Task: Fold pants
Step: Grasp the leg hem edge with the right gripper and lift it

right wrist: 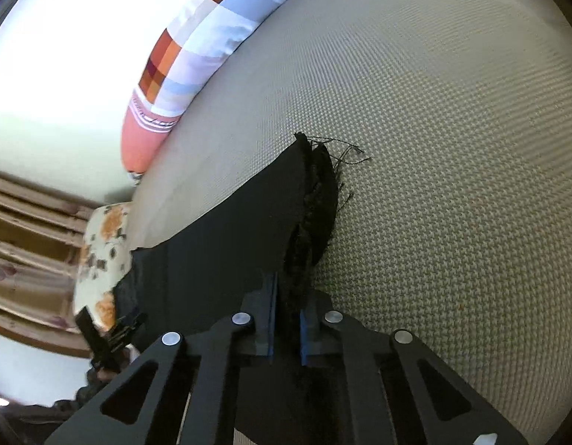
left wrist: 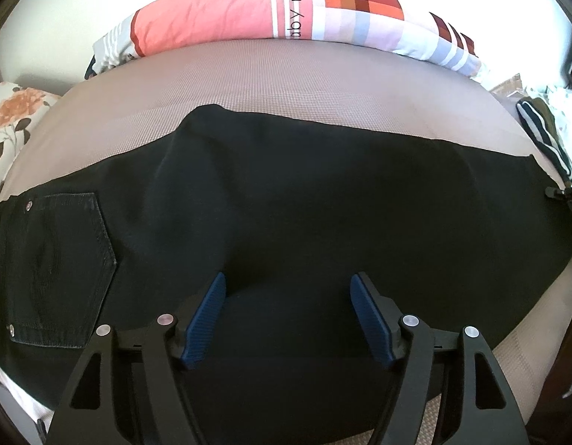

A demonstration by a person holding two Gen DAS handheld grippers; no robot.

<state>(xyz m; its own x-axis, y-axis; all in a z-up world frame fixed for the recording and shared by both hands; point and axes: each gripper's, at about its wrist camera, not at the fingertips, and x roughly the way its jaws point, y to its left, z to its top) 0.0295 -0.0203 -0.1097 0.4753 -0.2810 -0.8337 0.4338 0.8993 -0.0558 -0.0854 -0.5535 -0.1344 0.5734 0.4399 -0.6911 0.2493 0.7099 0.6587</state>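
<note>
One pair of black denim pants (left wrist: 286, 193) lies flat across a beige woven mattress (left wrist: 249, 74). The left claw (left wrist: 288, 289) hovers released above it; the right claw (right wrist: 286, 296) is clenched on the frayed hem (right wrist: 315, 200), seen only from the right wrist.

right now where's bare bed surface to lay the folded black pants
A bare strip of the beige woven mattress runs between the black denim pants and the pink patchwork quilt. More bare mattress lies beyond the frayed hem that the right gripper pinches. The edges are crowded: a floral pillow and striped cloth.
</note>
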